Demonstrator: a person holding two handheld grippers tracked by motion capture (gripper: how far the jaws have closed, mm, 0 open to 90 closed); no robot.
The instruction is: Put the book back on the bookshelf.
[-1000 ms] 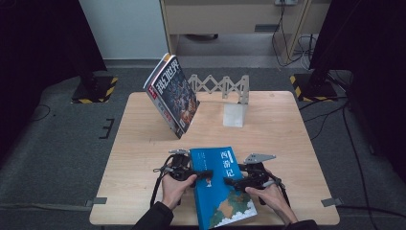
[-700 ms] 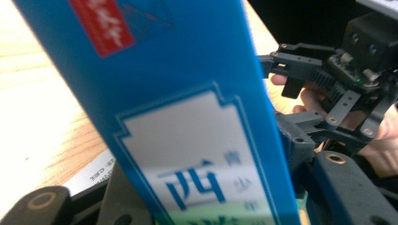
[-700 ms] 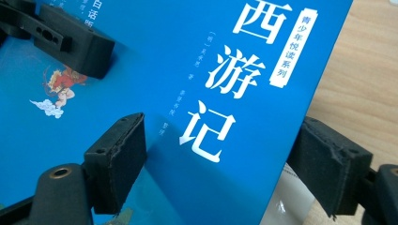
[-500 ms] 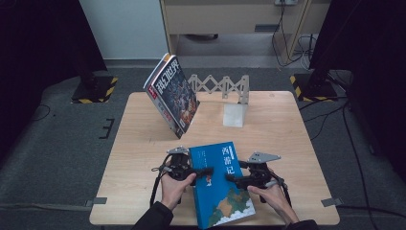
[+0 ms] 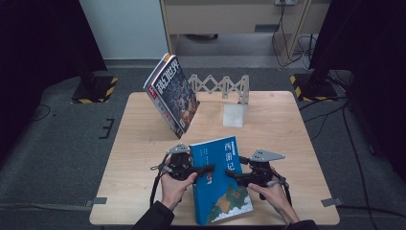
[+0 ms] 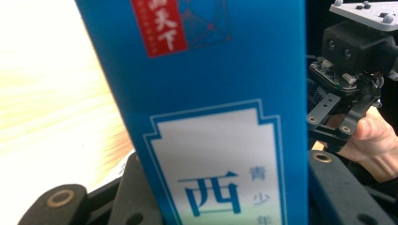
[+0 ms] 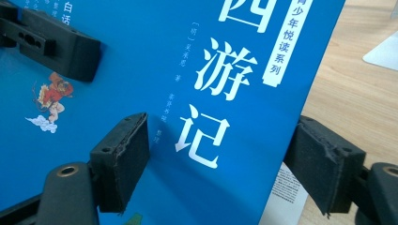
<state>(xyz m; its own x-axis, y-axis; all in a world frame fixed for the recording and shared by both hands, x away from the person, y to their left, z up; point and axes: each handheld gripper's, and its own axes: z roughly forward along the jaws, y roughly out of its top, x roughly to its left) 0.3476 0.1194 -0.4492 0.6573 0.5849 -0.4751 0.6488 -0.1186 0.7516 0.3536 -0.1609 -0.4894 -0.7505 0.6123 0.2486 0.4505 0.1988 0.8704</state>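
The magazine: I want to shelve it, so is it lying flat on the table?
No, the magazine stands tilted against the folding rack.

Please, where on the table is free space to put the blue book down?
The table is bare left of the blue book, below the magazine. Another bare patch lies right of the white stand. The near middle is crowded by both tools.

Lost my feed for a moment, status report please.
Left gripper and right gripper each straddle an edge of the blue book; clamping unclear. Magazine leans against rack, well clear.
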